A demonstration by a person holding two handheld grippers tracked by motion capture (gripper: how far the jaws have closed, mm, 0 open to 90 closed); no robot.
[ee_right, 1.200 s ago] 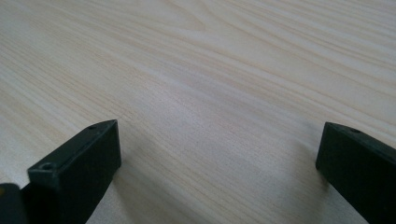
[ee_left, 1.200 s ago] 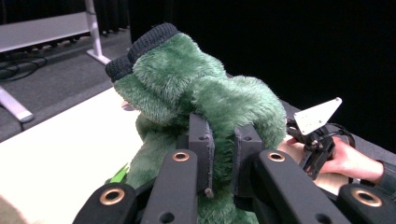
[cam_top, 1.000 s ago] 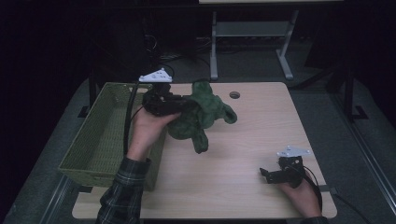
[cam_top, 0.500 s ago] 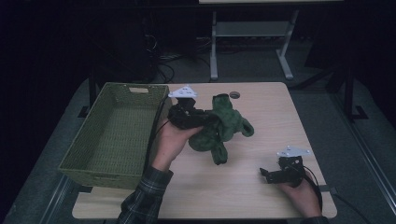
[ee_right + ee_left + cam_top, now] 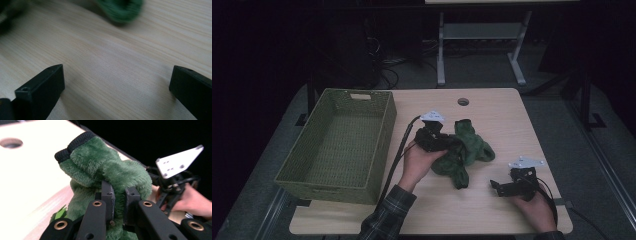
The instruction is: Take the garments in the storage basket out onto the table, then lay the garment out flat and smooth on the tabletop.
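L claw jaws pinched near-closed, R claw jaws wide, resting low

No legible text, labels, brands or numbers in any view. Checked the green plush garment, the woven basket, the wooden surface and the grey plates on the tongs: all unmarked. The plates carry small holes, no print.
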